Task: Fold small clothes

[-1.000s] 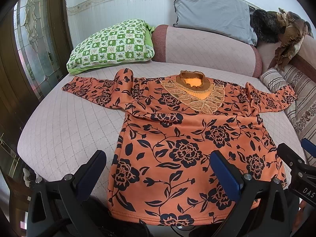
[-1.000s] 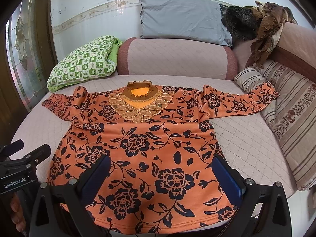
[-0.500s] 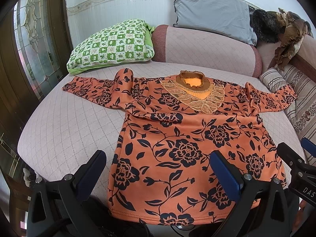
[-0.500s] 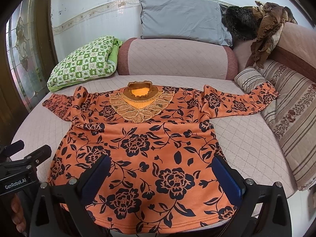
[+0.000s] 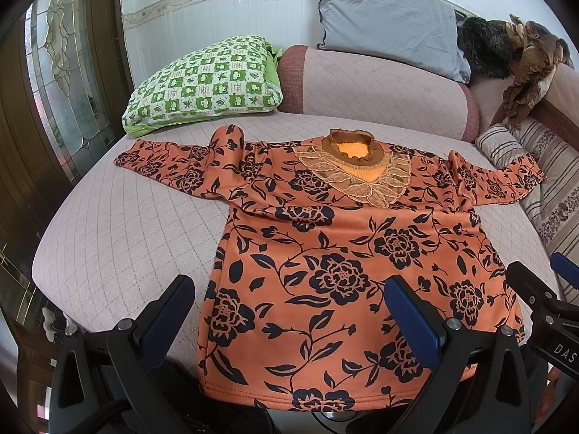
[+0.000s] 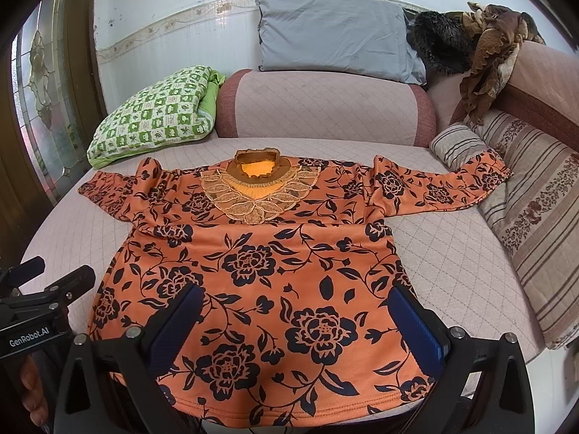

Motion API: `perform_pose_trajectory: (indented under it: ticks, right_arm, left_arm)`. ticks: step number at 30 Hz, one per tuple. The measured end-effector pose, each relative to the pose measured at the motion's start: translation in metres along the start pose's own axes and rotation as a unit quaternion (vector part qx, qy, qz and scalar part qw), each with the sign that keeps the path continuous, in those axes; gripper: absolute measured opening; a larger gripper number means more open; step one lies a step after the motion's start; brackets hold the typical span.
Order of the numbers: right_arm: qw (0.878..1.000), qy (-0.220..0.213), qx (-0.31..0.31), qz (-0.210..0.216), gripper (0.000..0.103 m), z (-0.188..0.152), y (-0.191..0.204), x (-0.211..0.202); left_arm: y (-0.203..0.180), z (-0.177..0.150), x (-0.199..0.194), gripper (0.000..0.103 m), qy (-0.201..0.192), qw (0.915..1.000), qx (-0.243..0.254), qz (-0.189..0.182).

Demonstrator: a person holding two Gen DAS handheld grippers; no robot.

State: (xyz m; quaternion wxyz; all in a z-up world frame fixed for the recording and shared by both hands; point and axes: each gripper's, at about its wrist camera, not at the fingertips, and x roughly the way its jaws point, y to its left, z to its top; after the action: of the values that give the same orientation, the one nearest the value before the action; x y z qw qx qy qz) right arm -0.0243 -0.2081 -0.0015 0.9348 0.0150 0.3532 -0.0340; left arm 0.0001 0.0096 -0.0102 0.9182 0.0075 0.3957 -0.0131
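Orange knit with black roses and vines, the top (image 5: 347, 264) lies face up and spread flat on the quilted pink couch seat (image 5: 119, 238), hem toward the cameras, collar toward the backrest; both sleeves are stretched out sideways, the right one reaching onto the striped cushion (image 6: 535, 217); no fold shows yet, so by my judgement the whole job is still to do, sleeves and body alike. A gold lace bib (image 6: 258, 195) and a ribbed brown collar sit at the neck; the cloth looks soft and a little rumpled at the shoulders. Left gripper (image 5: 289, 311) hovers over the hem's left corner, jaws spread wide, grasping nothing; right gripper (image 6: 296, 311) hangs over the hem's middle, likewise spread and empty; a green checked pillow (image 5: 202, 83) rests behind.
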Motion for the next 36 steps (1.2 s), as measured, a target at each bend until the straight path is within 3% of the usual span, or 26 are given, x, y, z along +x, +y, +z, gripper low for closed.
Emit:
perform_pose_trajectory:
  ticks: [36]
  right_arm:
    - [1.0, -0.002, 0.0, 0.001, 0.103, 0.0024, -0.0002, 0.0012]
  left_arm:
    - [-0.0029, 0.0056, -0.0008, 0.103, 0.0, 1.0, 0.006, -0.004]
